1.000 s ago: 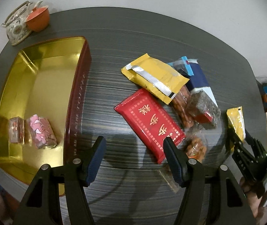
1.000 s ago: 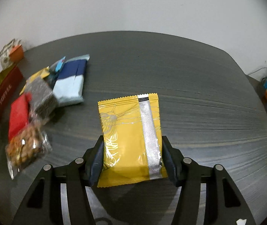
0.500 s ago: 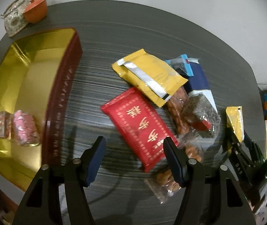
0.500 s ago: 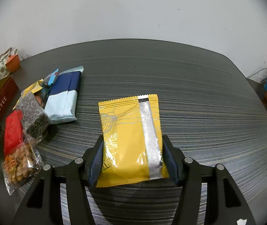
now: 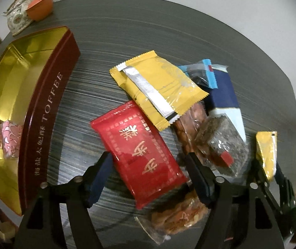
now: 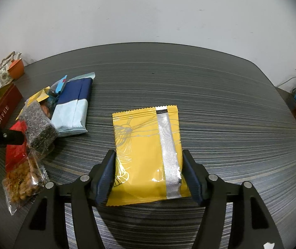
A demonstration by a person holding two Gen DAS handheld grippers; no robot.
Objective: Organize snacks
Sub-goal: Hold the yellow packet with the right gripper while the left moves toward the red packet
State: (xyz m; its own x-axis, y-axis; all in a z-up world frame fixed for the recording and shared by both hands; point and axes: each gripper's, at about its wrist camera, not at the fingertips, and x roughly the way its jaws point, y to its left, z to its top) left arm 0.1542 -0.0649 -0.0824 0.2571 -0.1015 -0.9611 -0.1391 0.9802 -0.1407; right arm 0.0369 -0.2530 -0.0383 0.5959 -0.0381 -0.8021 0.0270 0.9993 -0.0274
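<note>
Glossy yellow packet (image 6: pixel 146 155), silver seam strip, flat on striped grey table (image 6: pixel 231 124)

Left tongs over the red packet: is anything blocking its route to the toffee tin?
Nothing visible does. The red packet sits between the left tongs, whose jaws have just been opening. Only bare table separates it from the open toffee tin; the other snacks lie on its far side.

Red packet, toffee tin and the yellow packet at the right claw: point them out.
red packet (image 5: pixel 139 145), left wrist view, middle of its printed face
toffee tin (image 5: pixel 50 112), left wrist view, maroon side wall
yellow packet (image 6: pixel 146 155), right wrist view, middle of its face
</note>
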